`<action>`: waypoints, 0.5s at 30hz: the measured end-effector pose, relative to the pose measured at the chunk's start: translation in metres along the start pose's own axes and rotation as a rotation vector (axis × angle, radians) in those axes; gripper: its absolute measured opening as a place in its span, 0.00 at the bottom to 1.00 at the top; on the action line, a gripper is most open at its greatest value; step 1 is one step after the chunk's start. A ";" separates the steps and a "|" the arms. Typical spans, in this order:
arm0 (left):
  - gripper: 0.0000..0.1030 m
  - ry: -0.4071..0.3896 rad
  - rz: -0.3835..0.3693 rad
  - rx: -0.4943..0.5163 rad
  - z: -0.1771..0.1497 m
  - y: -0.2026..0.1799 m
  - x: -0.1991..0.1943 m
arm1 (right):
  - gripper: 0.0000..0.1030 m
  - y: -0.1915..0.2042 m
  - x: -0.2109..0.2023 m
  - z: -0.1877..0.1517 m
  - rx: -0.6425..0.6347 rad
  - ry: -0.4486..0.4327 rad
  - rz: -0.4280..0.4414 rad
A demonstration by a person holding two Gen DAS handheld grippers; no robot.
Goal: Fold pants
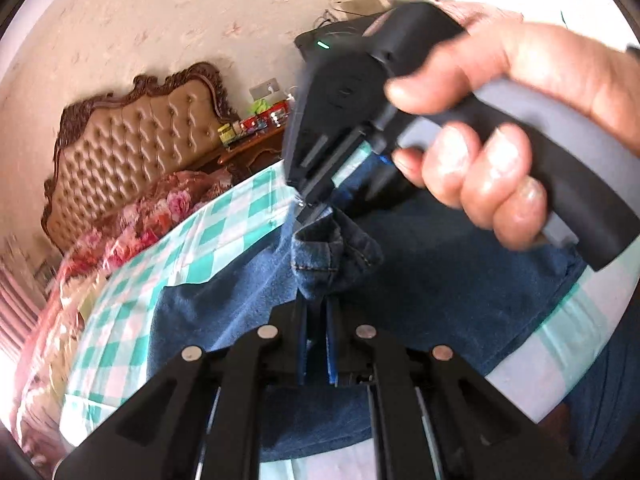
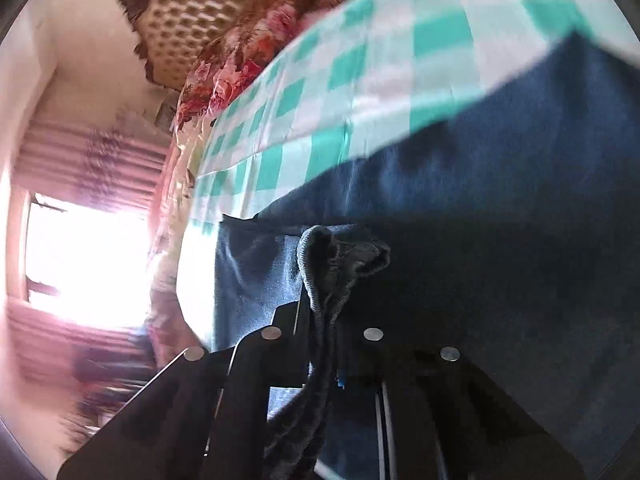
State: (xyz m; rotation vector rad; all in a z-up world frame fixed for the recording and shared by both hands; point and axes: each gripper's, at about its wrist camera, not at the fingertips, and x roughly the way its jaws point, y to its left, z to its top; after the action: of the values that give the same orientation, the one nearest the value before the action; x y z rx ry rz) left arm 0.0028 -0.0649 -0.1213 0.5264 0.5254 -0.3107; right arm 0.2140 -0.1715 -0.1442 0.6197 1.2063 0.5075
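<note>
Blue denim pants (image 1: 420, 280) lie spread on a bed with a green-and-white checked sheet (image 1: 224, 224). In the left wrist view my left gripper (image 1: 317, 306) is shut on a bunched, stitched fold of the denim (image 1: 332, 256). Just beyond it a hand (image 1: 500, 120) holds my right gripper (image 1: 310, 210), whose tips pinch the same raised fold from above. In the right wrist view my right gripper (image 2: 322, 316) is shut on a dark ribbed edge of the pants (image 2: 340, 252), which drapes down between the fingers. The rest of the pants (image 2: 500, 220) lies flat below.
A tufted tan headboard (image 1: 132, 144) and a floral quilt (image 1: 152, 216) stand at the far end of the bed. A wooden nightstand (image 1: 252, 148) holds small items. A bright window with pink curtains (image 2: 88, 260) is at the left of the right wrist view.
</note>
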 end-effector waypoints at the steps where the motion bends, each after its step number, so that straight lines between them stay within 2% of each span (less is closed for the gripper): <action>1: 0.07 -0.004 -0.004 0.010 0.001 -0.007 0.000 | 0.09 0.001 -0.005 0.000 -0.021 -0.013 -0.013; 7: 0.07 -0.004 -0.050 0.095 0.006 -0.048 0.014 | 0.09 -0.029 -0.031 -0.006 -0.074 -0.044 -0.132; 15: 0.07 0.024 -0.080 0.165 0.003 -0.077 0.029 | 0.09 -0.064 -0.039 -0.014 -0.054 -0.034 -0.158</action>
State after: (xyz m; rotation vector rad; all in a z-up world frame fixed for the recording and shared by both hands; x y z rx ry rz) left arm -0.0039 -0.1336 -0.1651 0.6708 0.5477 -0.4266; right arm 0.1919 -0.2420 -0.1643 0.4811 1.1944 0.3934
